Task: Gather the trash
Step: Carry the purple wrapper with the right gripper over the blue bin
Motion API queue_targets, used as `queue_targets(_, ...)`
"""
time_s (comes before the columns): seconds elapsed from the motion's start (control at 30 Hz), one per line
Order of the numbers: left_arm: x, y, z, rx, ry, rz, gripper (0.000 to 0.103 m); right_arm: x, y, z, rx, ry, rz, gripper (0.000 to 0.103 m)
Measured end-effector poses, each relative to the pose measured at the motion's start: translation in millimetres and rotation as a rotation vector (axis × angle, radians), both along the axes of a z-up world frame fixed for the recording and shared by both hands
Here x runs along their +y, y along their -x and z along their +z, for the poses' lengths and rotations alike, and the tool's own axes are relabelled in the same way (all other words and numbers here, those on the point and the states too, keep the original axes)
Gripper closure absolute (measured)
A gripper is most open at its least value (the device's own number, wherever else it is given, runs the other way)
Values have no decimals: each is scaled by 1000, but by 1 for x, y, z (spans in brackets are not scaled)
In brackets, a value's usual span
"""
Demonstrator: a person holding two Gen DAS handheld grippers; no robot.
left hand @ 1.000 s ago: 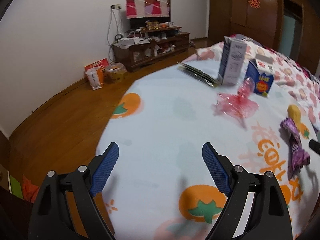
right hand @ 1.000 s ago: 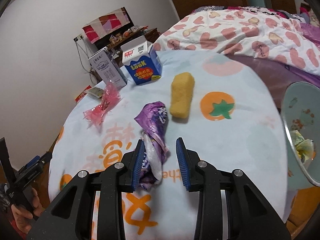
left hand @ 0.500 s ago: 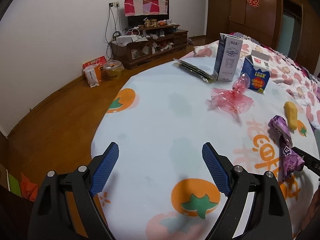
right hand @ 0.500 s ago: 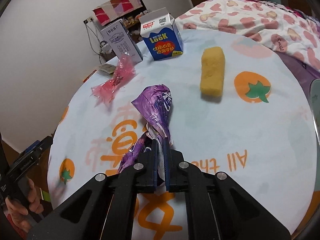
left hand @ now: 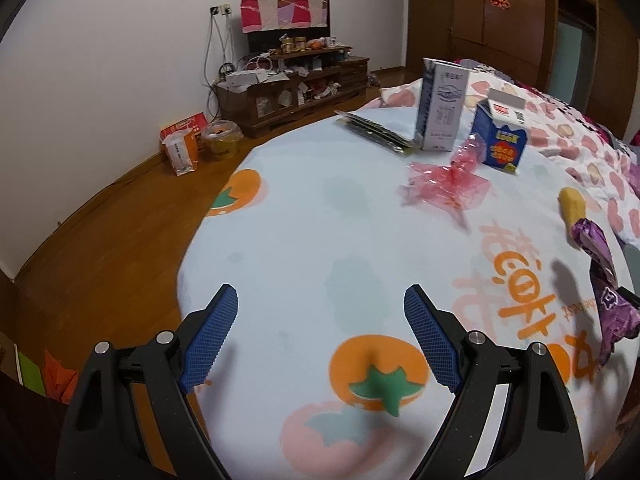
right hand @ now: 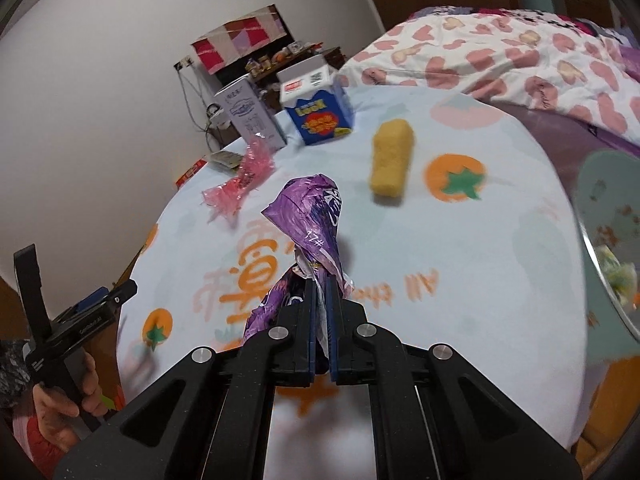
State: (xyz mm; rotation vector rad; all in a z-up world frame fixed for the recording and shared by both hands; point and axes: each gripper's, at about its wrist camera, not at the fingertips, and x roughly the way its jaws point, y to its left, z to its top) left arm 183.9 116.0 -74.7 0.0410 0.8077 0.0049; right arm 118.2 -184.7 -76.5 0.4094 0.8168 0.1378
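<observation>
Purple wrapper (right hand: 316, 216) is pinched between the right gripper (right hand: 320, 300) fingers, crumpled top protruding beyond the tips; left gripper (left hand: 320, 320) spread wide over the table (left hand: 304, 216) edge, nothing between its fingers.

Dim, warm indoor light fell from overhead, glare gleamed on the dark glossy wooden wardrobe doors (left hand: 516, 12), fisheye bending and black vignetting curved every edge, and motion blur softened the round pale fruit-printed tablecloth (right hand: 460, 264).

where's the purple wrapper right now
In the right wrist view the purple wrapper is centre frame, clamped in the right gripper, lifted above the tablecloth, near the pink cellophane.
</observation>
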Motion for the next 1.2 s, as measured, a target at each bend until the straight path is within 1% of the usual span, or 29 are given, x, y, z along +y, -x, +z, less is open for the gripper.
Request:
queue_targets(0.2,-25,-2,0,10,21,-54,19,-19,17,1,-6,37,-68,97)
queue_targets(0.37,-41,-3,9,-11,11,-76,19,-32,25,7,-36,70,-109,97)
queue_targets(0.43,-43,-5,11,-14,5,-71,19,-43,31,11,-51,85,-137,97)
queue_targets(0.6,-49,-8,11,-5,6,-75,19,-74,44,12,-55,81,-212,97)
queue_targets(0.7,-59,-8,10,4,-3,-89,19,-89,49,14,-60,88,-248,97)
queue_targets(0.87,-77,-4,12,-4,-18,-124,19,-113,57,18,-65,120,-308,97)
queue_targets(1.07,-91,-3,12,-4,-33,-144,19,-156,63,15,-44,176,-420,97)
queue_targets(1.13,-92,-4,13,-3,-33,-142,19,-172,61,10,-18,220,-459,97)
queue_targets(1.2,-91,-4,12,-5,-35,-144,19,-183,60,4,5,241,-485,97)
